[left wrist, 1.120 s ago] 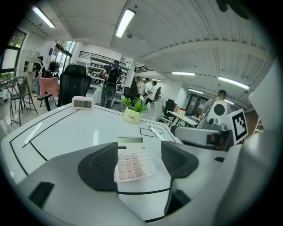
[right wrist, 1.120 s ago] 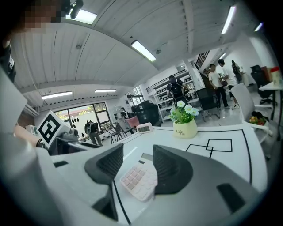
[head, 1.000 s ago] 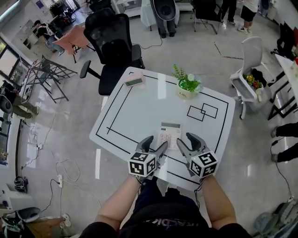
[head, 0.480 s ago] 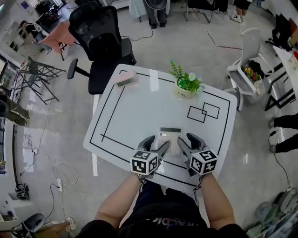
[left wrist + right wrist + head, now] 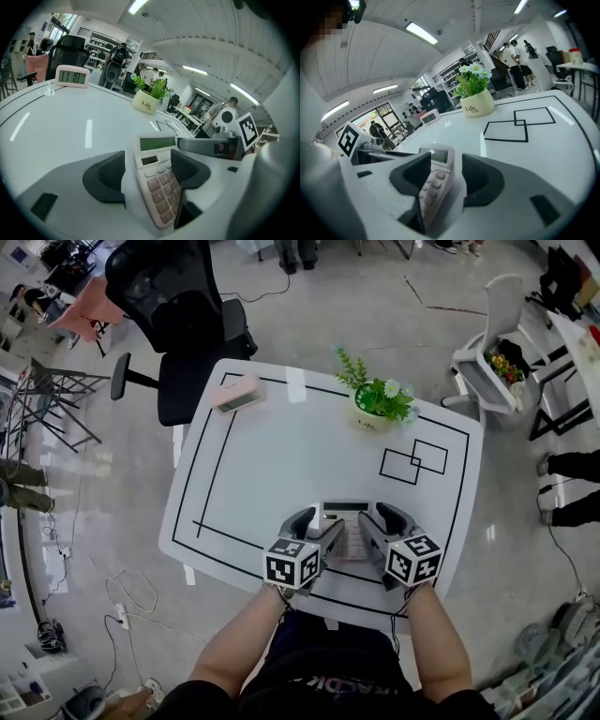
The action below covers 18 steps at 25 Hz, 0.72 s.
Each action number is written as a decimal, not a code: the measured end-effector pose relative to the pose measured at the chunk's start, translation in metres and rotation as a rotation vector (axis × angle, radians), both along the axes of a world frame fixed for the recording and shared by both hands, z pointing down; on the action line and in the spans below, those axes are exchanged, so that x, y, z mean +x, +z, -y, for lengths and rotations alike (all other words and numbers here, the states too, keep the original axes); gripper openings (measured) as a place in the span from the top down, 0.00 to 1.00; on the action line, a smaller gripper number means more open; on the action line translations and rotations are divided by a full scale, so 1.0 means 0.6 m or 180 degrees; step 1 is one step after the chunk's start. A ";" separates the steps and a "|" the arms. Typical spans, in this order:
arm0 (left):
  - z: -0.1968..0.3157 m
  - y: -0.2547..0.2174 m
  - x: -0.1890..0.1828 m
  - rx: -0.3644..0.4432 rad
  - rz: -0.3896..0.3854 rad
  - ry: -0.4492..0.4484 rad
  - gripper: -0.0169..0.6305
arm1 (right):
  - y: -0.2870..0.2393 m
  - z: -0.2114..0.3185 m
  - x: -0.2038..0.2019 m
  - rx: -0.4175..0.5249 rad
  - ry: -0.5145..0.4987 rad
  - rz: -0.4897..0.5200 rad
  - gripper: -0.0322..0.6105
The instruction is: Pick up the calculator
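Calculator (image 5: 345, 521) at lower middle of head view, near front edge of white table (image 5: 281, 456). Left gripper (image 5: 314, 527) pinches its left side, right gripper (image 5: 380, 521) its right side. Both jaw pairs nearly closed, calculator fills gap. Looks light, flat, hard plastic. Smooth, so may slip. Best hold: side edges, not screen or keys. Underside hidden. Can't tell if it sits on table or is up a bit.
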State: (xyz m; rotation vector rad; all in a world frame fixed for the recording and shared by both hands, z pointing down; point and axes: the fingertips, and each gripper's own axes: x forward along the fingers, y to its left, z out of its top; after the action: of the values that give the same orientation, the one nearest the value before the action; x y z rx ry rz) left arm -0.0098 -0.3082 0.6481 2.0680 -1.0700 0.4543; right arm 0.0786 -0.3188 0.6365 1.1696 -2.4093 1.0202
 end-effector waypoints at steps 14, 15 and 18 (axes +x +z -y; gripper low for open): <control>0.042 0.002 0.011 -0.0001 -0.0030 0.0188 0.52 | 0.014 0.032 -0.042 -0.0027 -0.0462 -0.0268 0.65; 0.042 0.003 0.012 -0.0002 -0.0008 0.0197 0.52 | 0.014 0.032 -0.042 -0.0015 -0.0458 -0.0280 0.65; 0.043 0.006 0.014 0.0003 0.0088 0.0217 0.53 | 0.013 0.032 -0.033 -0.0016 -0.0382 -0.0282 0.65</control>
State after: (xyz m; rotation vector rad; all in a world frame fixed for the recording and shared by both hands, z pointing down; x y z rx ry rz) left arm -0.0014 -0.3343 0.6519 2.1098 -1.0180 0.5177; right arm 0.0586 -0.3380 0.6443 1.0322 -2.3745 0.9179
